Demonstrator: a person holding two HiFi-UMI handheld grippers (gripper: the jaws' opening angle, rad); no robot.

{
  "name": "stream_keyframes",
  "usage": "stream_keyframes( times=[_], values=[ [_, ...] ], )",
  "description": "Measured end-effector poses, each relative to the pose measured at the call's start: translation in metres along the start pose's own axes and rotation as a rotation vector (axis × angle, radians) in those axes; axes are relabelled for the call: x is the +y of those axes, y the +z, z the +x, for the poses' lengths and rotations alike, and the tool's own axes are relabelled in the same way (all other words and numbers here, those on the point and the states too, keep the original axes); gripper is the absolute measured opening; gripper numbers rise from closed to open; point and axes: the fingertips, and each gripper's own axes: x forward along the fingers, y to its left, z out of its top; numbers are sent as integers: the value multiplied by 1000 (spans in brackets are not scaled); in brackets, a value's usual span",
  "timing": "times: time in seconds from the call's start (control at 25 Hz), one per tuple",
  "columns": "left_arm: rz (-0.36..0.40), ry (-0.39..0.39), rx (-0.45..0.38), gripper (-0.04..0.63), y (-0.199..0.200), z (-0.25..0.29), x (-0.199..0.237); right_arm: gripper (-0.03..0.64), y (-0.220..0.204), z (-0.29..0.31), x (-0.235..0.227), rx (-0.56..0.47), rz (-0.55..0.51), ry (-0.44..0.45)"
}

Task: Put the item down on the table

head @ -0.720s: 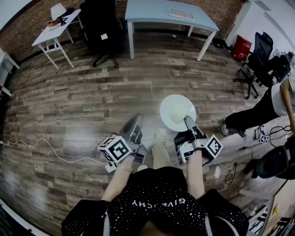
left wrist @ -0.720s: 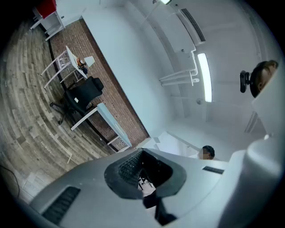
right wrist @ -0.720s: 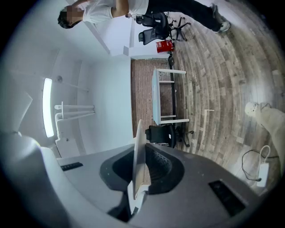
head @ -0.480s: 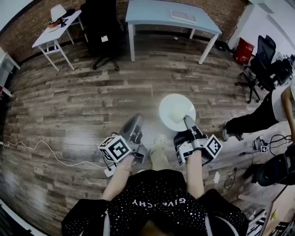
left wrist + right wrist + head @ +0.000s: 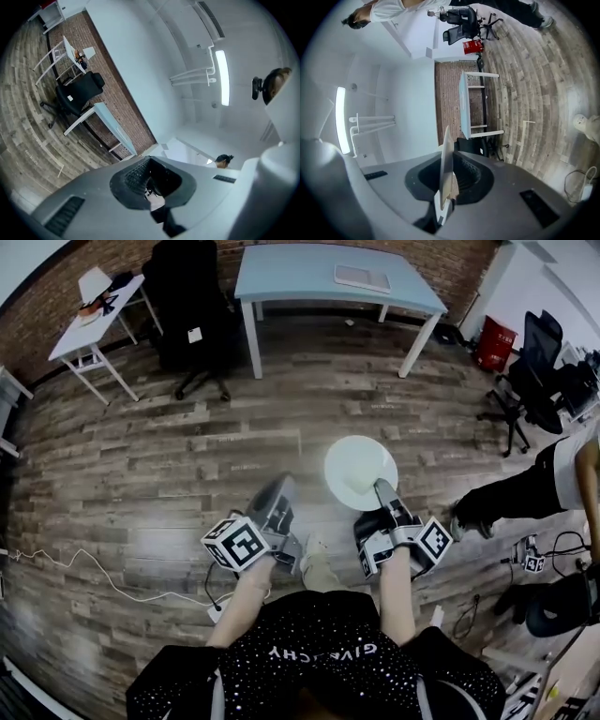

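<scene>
Head view: your right claw (image 5: 383,491) clenches the rim of the white plate (image 5: 356,468) above the floor (image 5: 169,456), well apart from the blue bench (image 5: 309,277); letting go here would likely smash it

Left gripper view: your left claw (image 5: 149,182) is closed on nothing

Right gripper view: the white plate (image 5: 446,173) is edge-on, gripped by its rim only; it may tilt or slip

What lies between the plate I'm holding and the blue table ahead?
Only wooden floor, as the head view shows: nothing stands between the white plate and the blue table.
</scene>
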Motion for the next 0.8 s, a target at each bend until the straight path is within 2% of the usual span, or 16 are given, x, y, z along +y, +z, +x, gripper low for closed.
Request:
stream_keyframes(
  times=[0.4, 0.8],
  values=[
    [-7, -21, -2, 11, 26, 138, 15, 34, 99, 104, 23, 19, -10, 26],
    [9, -24, 23, 11, 24, 230, 36, 34, 168, 162, 17, 10, -9, 24]
  ],
)
